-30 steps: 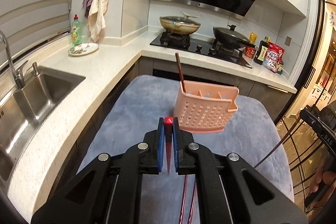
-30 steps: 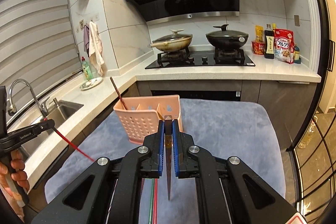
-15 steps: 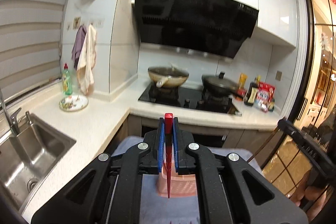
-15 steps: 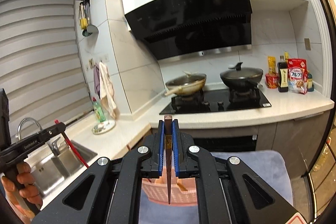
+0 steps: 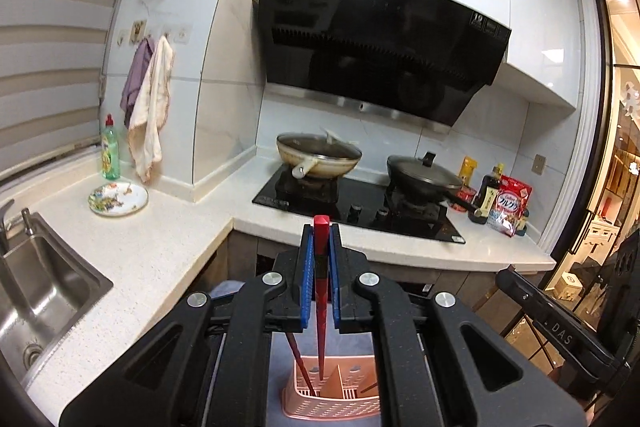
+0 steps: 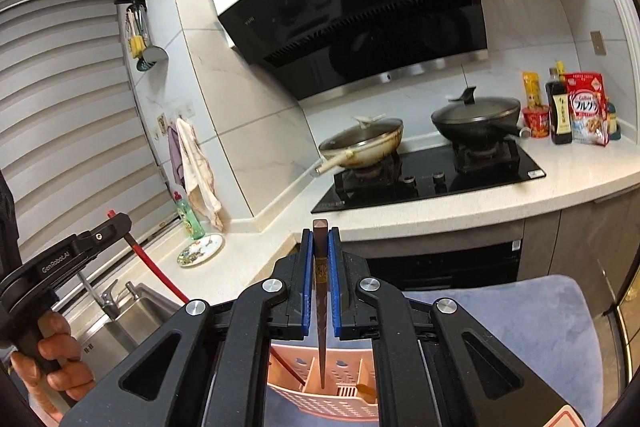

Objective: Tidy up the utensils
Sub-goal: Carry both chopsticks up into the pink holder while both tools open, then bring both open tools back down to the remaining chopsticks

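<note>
My left gripper (image 5: pixel 321 233) is shut on a red chopstick (image 5: pixel 320 307), which hangs point-down over the left part of a pink slotted basket (image 5: pixel 332 407). A dark red chopstick (image 5: pixel 300 367) leans inside that basket. My right gripper (image 6: pixel 321 235) is shut on a brown chopstick (image 6: pixel 320 307), whose tip hangs just over the basket (image 6: pixel 304 399). In the right wrist view the left gripper (image 6: pixel 116 223) shows at the left edge, held by a hand (image 6: pixel 52 351), with the red chopstick (image 6: pixel 156 267) slanting down from it. The basket's base is hidden behind my fingers.
The basket stands on a grey-blue cloth surface (image 6: pixel 520 327). Beyond it an L-shaped white counter (image 5: pixel 160 247) holds a sink (image 5: pixel 40 291), a patterned plate (image 5: pixel 118 199), a green bottle (image 5: pixel 110 155), a hob with two lidded pans (image 5: pixel 320 155), and bottles and packets (image 5: pixel 508 203).
Both grippers have risen and moved in over the basket, each keeping its chopstick. The basket has dropped from mid-view to the bottom edge, under the chopstick tips.
</note>
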Action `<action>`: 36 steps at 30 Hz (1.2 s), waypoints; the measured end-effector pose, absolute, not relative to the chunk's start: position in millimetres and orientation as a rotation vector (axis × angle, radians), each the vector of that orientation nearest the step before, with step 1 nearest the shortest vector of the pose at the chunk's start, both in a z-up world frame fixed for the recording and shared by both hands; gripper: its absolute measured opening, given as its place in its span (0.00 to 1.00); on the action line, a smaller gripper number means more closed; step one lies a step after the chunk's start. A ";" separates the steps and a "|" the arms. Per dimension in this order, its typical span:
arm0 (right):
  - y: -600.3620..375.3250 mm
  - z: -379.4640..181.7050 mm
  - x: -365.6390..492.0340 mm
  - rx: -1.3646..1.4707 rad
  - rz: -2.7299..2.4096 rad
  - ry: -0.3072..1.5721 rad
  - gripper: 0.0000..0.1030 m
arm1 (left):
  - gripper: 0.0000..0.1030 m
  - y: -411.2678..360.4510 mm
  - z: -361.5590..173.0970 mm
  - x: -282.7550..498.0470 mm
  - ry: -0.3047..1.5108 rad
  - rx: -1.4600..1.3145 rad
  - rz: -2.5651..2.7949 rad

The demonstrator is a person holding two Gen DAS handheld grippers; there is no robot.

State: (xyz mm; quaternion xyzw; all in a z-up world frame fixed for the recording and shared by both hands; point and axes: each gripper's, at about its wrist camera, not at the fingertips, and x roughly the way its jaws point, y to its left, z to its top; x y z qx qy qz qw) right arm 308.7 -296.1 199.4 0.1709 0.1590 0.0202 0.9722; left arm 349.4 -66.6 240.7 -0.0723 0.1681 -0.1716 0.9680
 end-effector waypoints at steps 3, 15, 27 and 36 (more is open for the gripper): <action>-294.3 182.2 316.5 0.341 0.040 0.354 0.07 | 0.07 -71.6 218.6 359.0 0.375 -0.134 -0.337; -290.9 149.3 328.3 0.320 0.018 0.414 0.14 | 0.11 -80.1 170.7 377.3 0.496 -0.122 -0.331; -295.3 181.2 276.0 0.316 0.034 0.348 0.28 | 0.52 -66.8 191.2 330.8 0.447 -0.093 -0.301; -287.0 167.8 192.1 0.294 0.050 0.390 0.29 | 0.53 -50.1 179.2 264.3 0.476 -0.018 -0.288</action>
